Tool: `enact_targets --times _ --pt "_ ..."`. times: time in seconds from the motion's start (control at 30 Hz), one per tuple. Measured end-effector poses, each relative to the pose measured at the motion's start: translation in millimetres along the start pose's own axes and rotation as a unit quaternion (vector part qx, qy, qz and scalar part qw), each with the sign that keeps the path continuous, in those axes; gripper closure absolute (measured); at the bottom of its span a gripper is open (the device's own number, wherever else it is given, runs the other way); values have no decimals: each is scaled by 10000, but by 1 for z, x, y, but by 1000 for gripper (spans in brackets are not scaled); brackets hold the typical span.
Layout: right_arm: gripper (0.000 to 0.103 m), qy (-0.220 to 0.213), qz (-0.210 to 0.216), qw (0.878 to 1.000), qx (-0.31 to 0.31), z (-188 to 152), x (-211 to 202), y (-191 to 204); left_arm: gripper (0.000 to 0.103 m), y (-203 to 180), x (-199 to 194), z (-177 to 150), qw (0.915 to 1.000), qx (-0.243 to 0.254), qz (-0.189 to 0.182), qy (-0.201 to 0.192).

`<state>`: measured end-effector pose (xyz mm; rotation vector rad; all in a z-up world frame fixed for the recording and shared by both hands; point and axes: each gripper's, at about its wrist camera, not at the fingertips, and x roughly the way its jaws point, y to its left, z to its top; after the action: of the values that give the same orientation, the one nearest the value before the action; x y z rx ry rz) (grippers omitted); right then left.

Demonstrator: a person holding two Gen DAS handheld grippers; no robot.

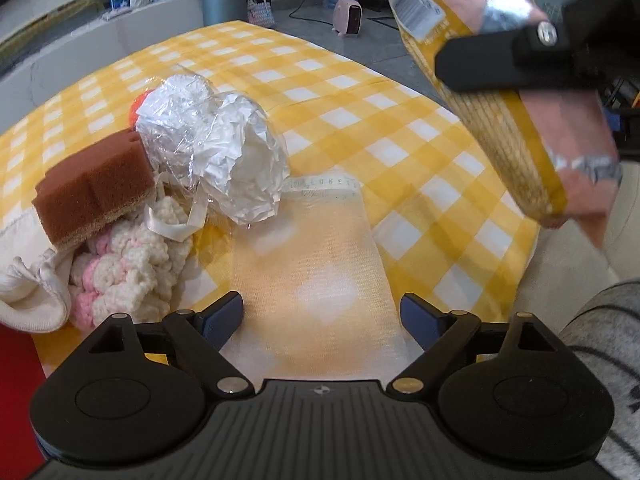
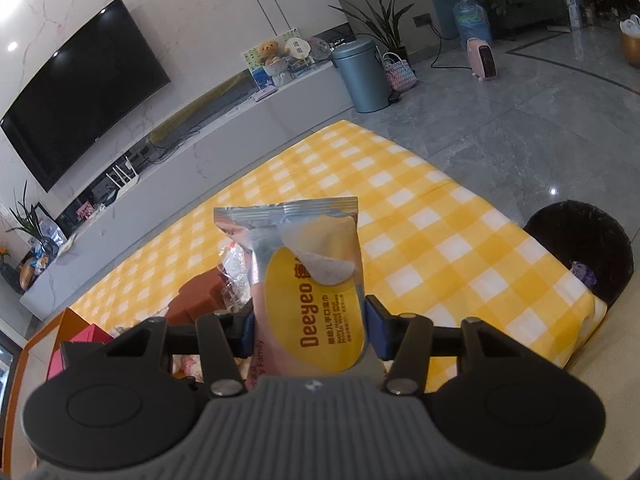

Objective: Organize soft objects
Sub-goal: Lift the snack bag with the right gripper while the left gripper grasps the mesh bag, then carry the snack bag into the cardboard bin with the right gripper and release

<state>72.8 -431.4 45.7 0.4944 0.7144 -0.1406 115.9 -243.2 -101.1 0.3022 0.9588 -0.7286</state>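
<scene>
My right gripper (image 2: 310, 324) is shut on a pink and yellow pack of wet wipes (image 2: 310, 280) and holds it up above the yellow checked cloth (image 2: 420, 220). The pack also shows at the upper right of the left wrist view (image 1: 500, 92). My left gripper (image 1: 322, 312) is open, low over a sheer white mesh bag (image 1: 316, 248) lying flat on the cloth. To its left lie a brown sponge (image 1: 92, 188), a crinkled clear plastic bundle (image 1: 216, 148), a pink and white knitted cloth (image 1: 132, 264) and a white cloth (image 1: 24, 284).
The table's right edge drops to a grey tiled floor (image 2: 540, 120). A black round stool (image 2: 580, 256) stands beside the table. A TV bench (image 2: 240, 128), a grey bin (image 2: 362, 76) and a pink heater (image 2: 486, 58) stand beyond the far edge. A red box (image 2: 86, 344) sits left.
</scene>
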Motion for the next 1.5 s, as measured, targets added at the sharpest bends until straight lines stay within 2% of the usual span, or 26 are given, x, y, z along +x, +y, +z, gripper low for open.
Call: enact_targets --times 0.07,0.3,0.37,0.43,0.53,0.6,0.77,1.0,1.17,1.33,1.5 --pt "50 -37 32 10000 23 1 -1 -1 0 -2 0 1 9999 81 56 -25" --pt "50 -37 64 9999 82 0 -1 -3 25 -4 0 -1 9992 266 251 -175" --pt "50 -85 89 9998 137 1 -3 -5 38 -1 -4 -1 9993 231 234 -180" --pt "50 -135 102 9997 163 2 -4 -5 64 2 -7 -1 9993 163 281 -158" --pt "50 -139 105 9997 150 2 -4 -4 89 1 -9 -1 9989 246 400 -52" --pt "50 -113 103 9998 131 2 -3 -3 98 -4 -11 -2 9979 366 539 53" --pt "50 -101 87 9999 97 2 -2 -1 100 -5 -32 0 9985 320 435 115" --pt "50 -98 58 9999 43 2 -1 2 100 9 -89 2 9997 18 -30 -259" --pt "50 -118 175 9998 -37 3 -3 8 100 18 -127 1 9981 -183 -110 -582" --pt "50 -120 387 9990 -162 3 -6 19 100 38 -162 -4 9941 -500 -156 -945" --pt "50 13 758 9967 -278 -1 -5 38 100 65 -197 -18 9846 -1050 43 -1399"
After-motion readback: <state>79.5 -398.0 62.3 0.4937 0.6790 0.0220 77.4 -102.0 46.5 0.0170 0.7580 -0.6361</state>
